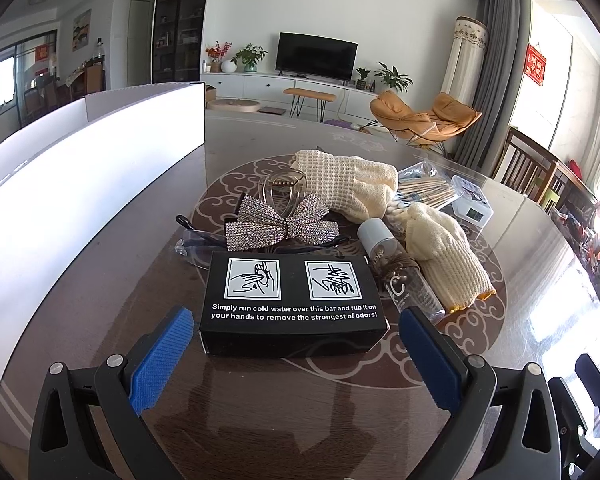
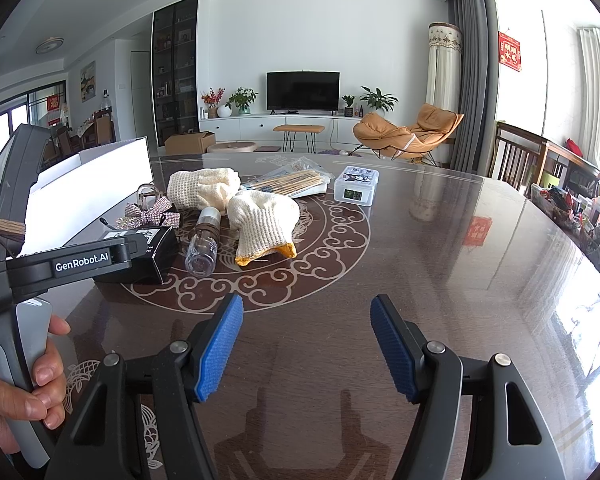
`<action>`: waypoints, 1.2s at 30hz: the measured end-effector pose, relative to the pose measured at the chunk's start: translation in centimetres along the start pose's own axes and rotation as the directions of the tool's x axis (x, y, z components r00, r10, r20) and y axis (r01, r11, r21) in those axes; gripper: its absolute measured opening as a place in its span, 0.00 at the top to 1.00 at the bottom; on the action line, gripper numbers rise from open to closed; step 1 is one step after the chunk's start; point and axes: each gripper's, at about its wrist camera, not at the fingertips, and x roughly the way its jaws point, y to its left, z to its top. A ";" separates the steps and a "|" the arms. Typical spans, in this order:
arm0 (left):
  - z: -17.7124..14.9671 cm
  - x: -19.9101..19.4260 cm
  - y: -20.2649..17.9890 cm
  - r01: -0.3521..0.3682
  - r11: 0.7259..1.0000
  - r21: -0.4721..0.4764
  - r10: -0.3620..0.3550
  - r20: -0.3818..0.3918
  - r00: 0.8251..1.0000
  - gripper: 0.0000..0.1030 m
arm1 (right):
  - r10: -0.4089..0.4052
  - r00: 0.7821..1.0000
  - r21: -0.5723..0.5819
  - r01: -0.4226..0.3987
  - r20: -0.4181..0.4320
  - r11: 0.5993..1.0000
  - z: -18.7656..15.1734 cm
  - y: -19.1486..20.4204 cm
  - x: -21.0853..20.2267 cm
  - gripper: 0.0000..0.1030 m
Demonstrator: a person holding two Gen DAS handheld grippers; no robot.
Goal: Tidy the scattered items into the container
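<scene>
Hovering low over the bench (image 1: 100, 280), the left tool (image 1: 296, 322) is spread wide, its blue pads (image 1: 162, 356) flanking the near end of a black box (image 1: 294, 308) without touching it; nothing is held. Right tool (image 2: 306, 312) is also wide open and empty, over bare bench surface, well apart from the clutter.

Left hand (image 2: 24, 384) shows only in the right wrist view: fingers wrapped round the grey handle, tool body level and pointing at the box (image 2: 140, 254).

Items lie grouped on the round ornament of the bench: rhinestone bow (image 1: 278, 222) just behind the box, clear hair claw (image 1: 282, 190) behind that, glasses (image 1: 198, 246) partly under the bow, clear bottle (image 1: 404, 276) lying beside the box on its right, two cream gloves (image 1: 444, 256), a bag of sticks (image 1: 426, 192), a small clear case (image 1: 472, 204).

White container (image 1: 80, 168) stands to the left of the pile; its inside is not visible.

Left wrist view alone shows the glasses and the box print. Right wrist view alone shows the empty right half of the bench.
</scene>
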 end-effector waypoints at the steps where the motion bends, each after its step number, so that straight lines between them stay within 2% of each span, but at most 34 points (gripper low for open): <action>1: 0.0 0.0 0.0 0.000 1.000 -0.001 0.000 0.000 1.000 0.00 | 0.000 1.000 0.000 0.000 0.000 1.000 0.0 0.0 0.0 0.34; 36: 0.0 0.0 0.3 0.003 1.000 -0.006 -0.003 0.005 1.000 0.00 | 0.003 1.000 0.001 -0.003 -0.001 1.000 0.0 0.0 0.0 0.34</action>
